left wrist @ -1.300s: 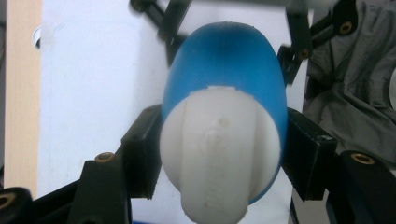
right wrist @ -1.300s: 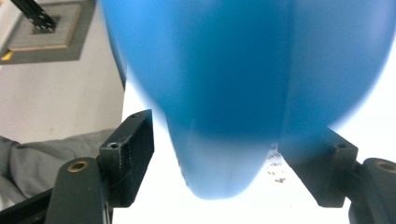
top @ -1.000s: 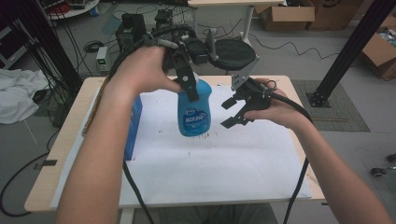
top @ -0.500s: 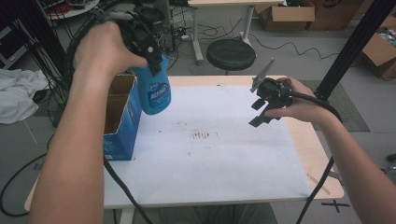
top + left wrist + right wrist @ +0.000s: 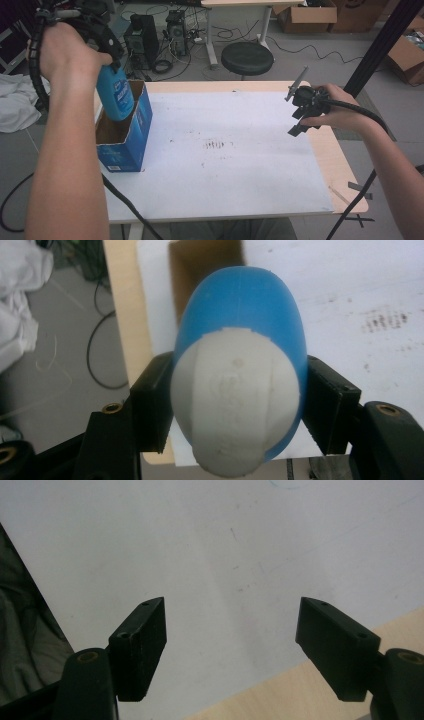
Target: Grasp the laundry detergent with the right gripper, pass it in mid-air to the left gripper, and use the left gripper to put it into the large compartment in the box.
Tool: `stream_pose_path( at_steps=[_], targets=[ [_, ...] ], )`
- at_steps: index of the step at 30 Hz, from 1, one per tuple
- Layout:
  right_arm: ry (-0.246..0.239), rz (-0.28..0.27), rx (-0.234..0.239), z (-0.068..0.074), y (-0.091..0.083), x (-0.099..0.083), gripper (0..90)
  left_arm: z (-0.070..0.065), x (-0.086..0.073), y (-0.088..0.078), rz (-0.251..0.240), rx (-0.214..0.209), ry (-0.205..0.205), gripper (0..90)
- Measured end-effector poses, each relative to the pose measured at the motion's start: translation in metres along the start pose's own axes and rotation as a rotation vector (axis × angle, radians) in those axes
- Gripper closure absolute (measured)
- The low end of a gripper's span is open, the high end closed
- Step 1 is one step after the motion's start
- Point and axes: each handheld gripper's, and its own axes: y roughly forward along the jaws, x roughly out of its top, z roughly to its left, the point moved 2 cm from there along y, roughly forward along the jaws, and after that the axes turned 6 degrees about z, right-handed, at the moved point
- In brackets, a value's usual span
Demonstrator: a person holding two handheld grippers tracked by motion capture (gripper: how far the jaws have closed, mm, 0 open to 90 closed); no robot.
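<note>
A blue bottle [image 5: 115, 92] with a white cap [image 5: 235, 410] hangs upright over the open top of a blue cardboard box [image 5: 127, 145] at the table's left edge. My left gripper [image 5: 110, 55] is shut on the bottle's top, one jaw on each side of the cap in the left gripper view [image 5: 235, 395]. The bottle's base sits at the box's opening [image 5: 205, 270]. My right gripper [image 5: 298, 121] hovers over the table's right side, open; its jaws have just been closing, with nothing between them [image 5: 230, 635].
A white sheet [image 5: 225, 200] covers most of the wooden table [image 5: 345, 175]. Behind the table stand a black stool [image 5: 247, 57], computer towers [image 5: 142, 35] and cardboard boxes [image 5: 310, 17]. A black pole [image 5: 380, 45] slants at the right. White cloth [image 5: 15, 107] lies on the floor at the left.
The left gripper has carried the bottle from the table's middle leftward to above the box. The right gripper has drawn away to the right side of the table.
</note>
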Motion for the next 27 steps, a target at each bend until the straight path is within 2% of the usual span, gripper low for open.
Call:
stream_pose_path(
  at_steps=[1, 2, 5, 9, 21, 27],
  targets=[
    [0.001, 0.001, -0.001, -0.001, 0.0, -0.002, 28.7, 0.0, 0.0, 0.0, 0.0, 0.0, 0.0, 39.0],
    [0.004, 0.001, -0.002, -0.002, 0.0, -0.003, 28.7, 0.007, -0.002, 0.005, 0.007, -0.003, -0.018, 39.0],
    [0.012, 0.003, -0.002, -0.003, 0.0, -0.006, 29.0, 0.014, -0.004, 0.011, 0.019, -0.009, -0.041, 39.1],
    [0.017, 0.009, 0.0, -0.004, 0.0, -0.008, 29.2, 0.019, -0.006, 0.02, 0.026, -0.02, -0.06, 39.1],
    [0.015, 0.01, 0.005, -0.004, 0.001, -0.009, 29.2, 0.02, -0.003, 0.041, 0.047, -0.026, -0.059, 39.1],
    [0.018, 0.006, 0.007, -0.005, 0.001, -0.01, 29.2, 0.018, -0.002, 0.065, 0.087, -0.042, -0.057, 39.1]
  ],
)
